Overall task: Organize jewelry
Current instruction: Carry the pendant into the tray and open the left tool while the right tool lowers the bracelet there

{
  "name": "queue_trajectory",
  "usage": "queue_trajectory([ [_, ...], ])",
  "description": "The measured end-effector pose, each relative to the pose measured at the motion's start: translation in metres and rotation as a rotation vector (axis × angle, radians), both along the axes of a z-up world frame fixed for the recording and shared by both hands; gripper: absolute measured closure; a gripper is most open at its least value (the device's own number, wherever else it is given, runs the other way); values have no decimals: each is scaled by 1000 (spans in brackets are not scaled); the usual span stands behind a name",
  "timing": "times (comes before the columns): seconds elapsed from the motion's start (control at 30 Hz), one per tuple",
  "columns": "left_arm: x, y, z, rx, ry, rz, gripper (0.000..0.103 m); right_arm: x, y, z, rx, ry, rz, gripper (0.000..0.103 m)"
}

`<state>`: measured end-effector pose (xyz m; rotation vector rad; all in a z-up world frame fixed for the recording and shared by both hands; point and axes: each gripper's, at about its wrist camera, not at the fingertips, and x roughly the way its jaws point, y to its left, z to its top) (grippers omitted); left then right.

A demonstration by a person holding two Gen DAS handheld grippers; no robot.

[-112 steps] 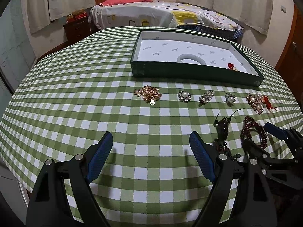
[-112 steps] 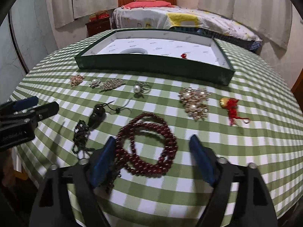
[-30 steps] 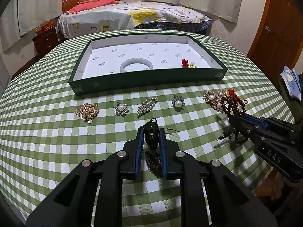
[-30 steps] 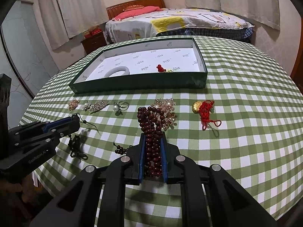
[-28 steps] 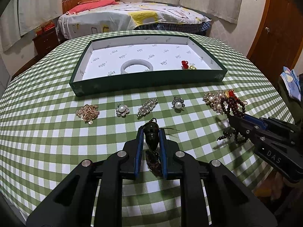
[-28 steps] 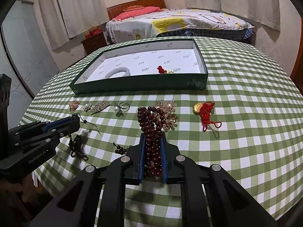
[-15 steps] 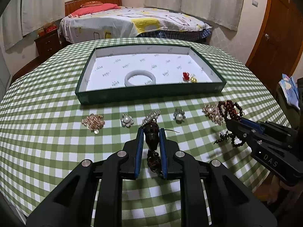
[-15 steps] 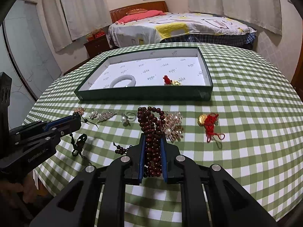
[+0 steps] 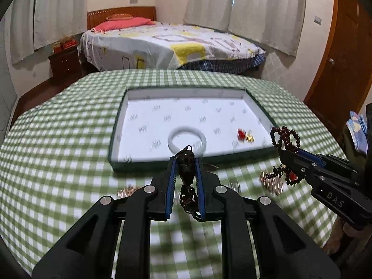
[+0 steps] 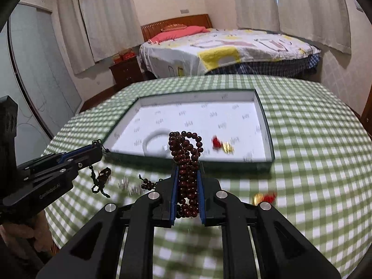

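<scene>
Left gripper (image 9: 186, 162) closed on dark pendant (image 9: 186, 166), just before green tray (image 9: 162, 164); right gripper (image 9: 284, 154) with red beads (image 9: 285, 138) near tray's right corner.

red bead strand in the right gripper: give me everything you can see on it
The red bead strand is a long string of small, glossy, dark red round beads, wood-like, bunched into several loops. The right gripper is shut on the bundle; loops stick up past the fingertips and a short tail hangs at the left. It is lifted clear of the checked tablecloth, in front of the green tray. Nothing else touches it.
</scene>
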<state>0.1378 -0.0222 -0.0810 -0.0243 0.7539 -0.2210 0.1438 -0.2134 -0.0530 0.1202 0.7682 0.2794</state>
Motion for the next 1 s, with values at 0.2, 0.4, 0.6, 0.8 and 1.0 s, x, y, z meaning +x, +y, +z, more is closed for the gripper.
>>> queue_trajectory([
  [0.2,31,5,19,-5,-70,22,87,30,12,20,-4,-67,9,88],
  [0.4,70,13,19,-14,-88,49,87,63,23,24,6,-96,5,88],
  [0.6,107,14,-2,-12,-51,66,87,92,29,-4,14,-34,-3,88],
  [0.8,120,19,-42,9,47,78,87,105,32,-42,-4,61,-2,88],
  [1.0,126,25,-64,28,111,76,87,111,31,-61,-16,118,-15,88],
])
